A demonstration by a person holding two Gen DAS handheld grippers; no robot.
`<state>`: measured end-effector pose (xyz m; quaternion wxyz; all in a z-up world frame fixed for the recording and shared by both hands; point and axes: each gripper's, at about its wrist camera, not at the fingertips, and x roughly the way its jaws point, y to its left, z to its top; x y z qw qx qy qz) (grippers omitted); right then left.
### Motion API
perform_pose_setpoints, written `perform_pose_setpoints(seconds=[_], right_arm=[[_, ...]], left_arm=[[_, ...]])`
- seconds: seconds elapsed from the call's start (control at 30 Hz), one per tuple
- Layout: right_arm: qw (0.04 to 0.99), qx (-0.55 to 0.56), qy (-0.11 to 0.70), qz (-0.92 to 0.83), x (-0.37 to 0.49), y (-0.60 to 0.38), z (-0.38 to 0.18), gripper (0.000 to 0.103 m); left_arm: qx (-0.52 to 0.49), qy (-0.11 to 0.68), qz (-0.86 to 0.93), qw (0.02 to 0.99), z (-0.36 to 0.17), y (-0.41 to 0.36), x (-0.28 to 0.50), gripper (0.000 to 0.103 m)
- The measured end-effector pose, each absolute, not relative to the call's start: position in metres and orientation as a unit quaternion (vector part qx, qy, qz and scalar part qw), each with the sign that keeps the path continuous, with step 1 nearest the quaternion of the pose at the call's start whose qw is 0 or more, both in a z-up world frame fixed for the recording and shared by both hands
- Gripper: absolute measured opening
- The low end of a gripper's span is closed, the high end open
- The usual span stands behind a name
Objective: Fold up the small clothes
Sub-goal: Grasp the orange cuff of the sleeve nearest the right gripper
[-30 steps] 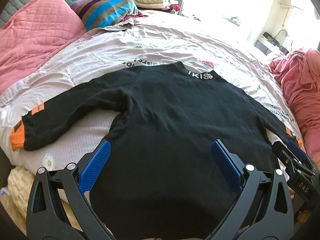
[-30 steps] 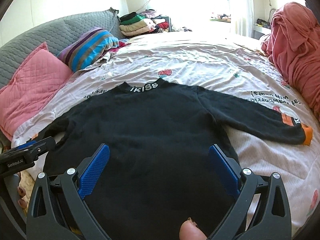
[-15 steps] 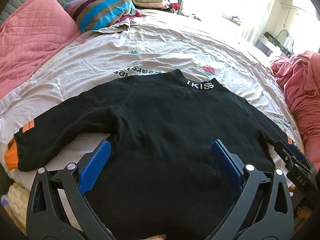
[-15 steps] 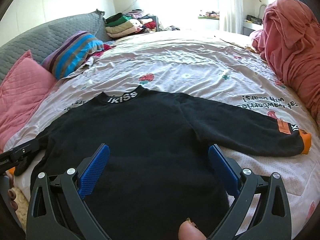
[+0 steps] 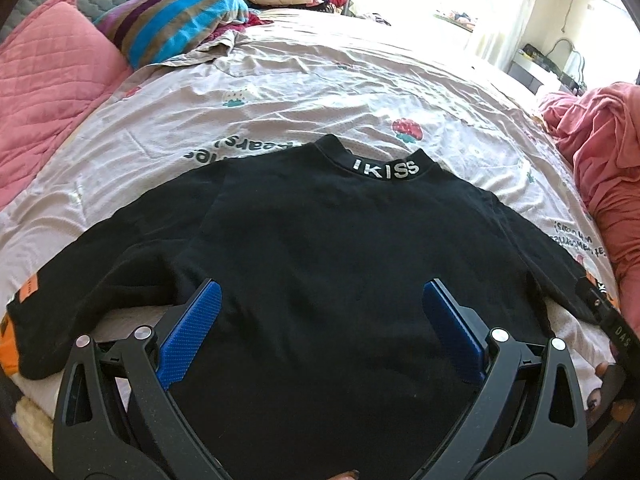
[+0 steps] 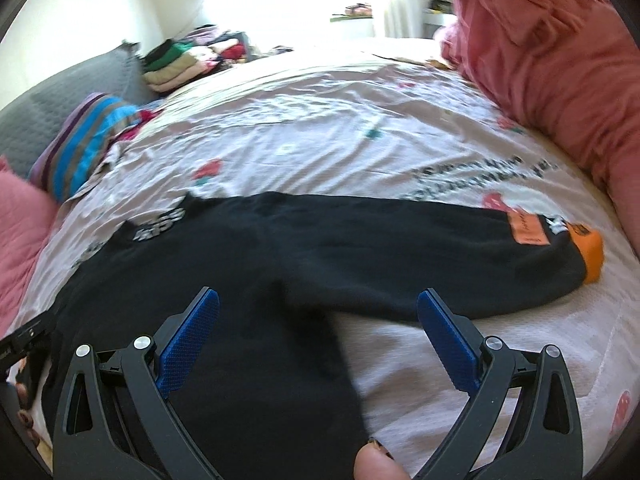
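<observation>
Left wrist view is showing the black sweatshirt (image 5: 320,264) lying spread flat, front down it seems, on the printed bedsheet (image 5: 320,92), its collar with the white lettering (image 5: 385,169) pointing away from the camera and its two long sleeves reaching out to either side. The left gripper (image 5: 318,332) is hovering over the lower body of the garment with its jaws spread wide and nothing between them; the cloth is lying beneath and ahead of the blue pads (image 5: 188,336), and whether they are touching it I cannot tell. In the right wrist view (blurred, so the detail is soft) the right gripper (image 6: 318,336) is also standing open and empty, its left pad over the body's side edge and its right pad over bare sheet, with the right sleeve (image 6: 440,248) and its orange cuff (image 6: 592,256) lying just ahead. The risk, as I judge it, is that a pinch taken here is catching the sheet along with the knit, or only the top layer, so a fold is dragging the body askew; the left sleeve (image 5: 100,280) is already lying bunched near the armpit and may be folding in crooked. A striped pillow (image 5: 176,16), a pink quilted pillow (image 5: 48,80) and a heap of pink fabric (image 5: 608,152) are lying well apart from the work.
</observation>
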<state>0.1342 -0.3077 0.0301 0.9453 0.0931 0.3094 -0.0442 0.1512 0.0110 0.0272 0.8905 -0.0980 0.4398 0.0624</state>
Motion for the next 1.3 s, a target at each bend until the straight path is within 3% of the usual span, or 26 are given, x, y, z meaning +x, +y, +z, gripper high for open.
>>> perform_pose_setpoints(seconds=[0.33, 0.87, 1.1, 1.3], right_arm=[[0.928, 0.143, 0.321, -0.126, 0.126, -0.385, 0.010, 0.099], [0.878, 0.313, 0.312, -0.184, 0.121, -0.501, -0.026, 0.098], [0.869, 0.357, 0.270, -0.211, 0.132, -0.532, -0.027, 0.048], [0.887, 0.350, 0.248, -0.172, 0.135, -0.528, -0.018, 0.020]], left_arm=[[-0.085, 0.443, 0.066, 0.890, 0.017, -0.004, 0.168, 0.095], [-0.057, 0.451, 0.048, 0.889, 0.007, -0.033, 0.209, 0.095], [-0.095, 0.455, 0.061, 0.883, 0.001, -0.016, 0.213, 0.095], [-0.126, 0.448, 0.055, 0.884, 0.008, -0.002, 0.207, 0.095]])
